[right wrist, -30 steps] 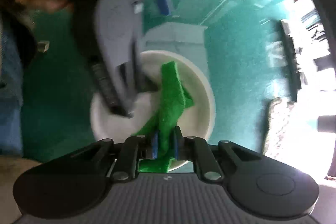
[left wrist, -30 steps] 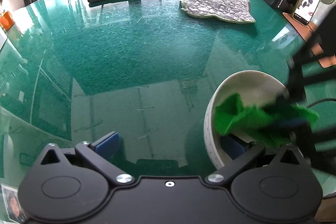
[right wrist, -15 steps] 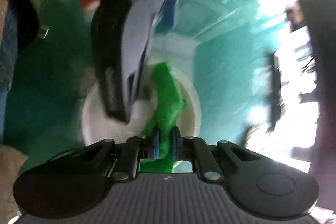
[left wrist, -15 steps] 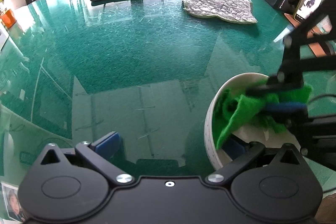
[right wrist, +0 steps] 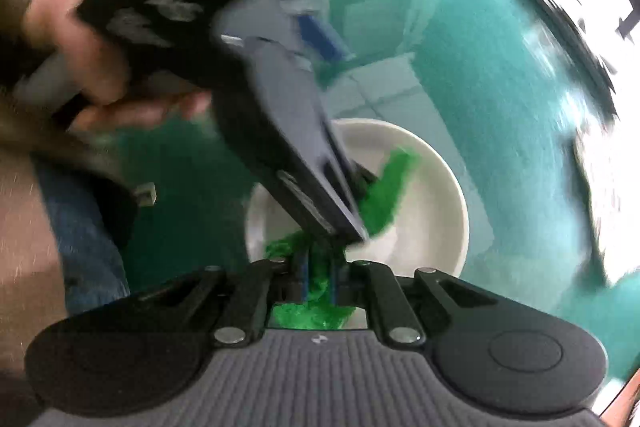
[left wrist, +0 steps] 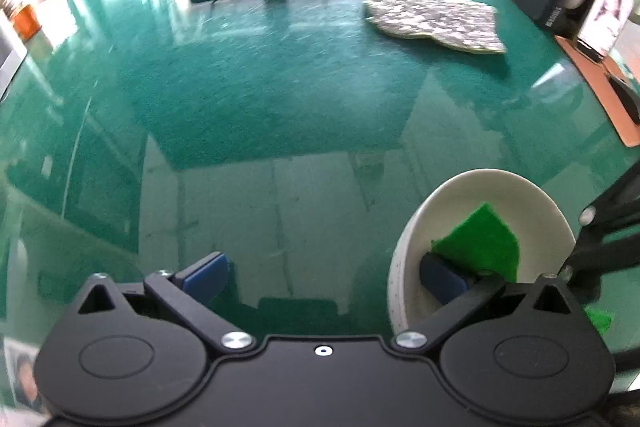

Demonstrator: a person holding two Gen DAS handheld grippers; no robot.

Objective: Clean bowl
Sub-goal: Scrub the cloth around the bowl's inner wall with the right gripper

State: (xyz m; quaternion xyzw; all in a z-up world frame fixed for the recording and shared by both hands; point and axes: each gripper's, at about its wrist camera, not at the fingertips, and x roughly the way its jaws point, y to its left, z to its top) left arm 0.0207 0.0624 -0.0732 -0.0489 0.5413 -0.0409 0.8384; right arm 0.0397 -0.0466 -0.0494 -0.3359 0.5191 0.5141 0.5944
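Bowl white, round, smooth; crumpled green cloth inside it.

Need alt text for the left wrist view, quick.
A white bowl sits lower right on a green table, a green cloth inside. The left gripper stands wide, one finger inside the bowl.

We are seeing a bright green scouring pad lying in the white bowl, beyond it a grey-and-white mottled cloth on the teal table.
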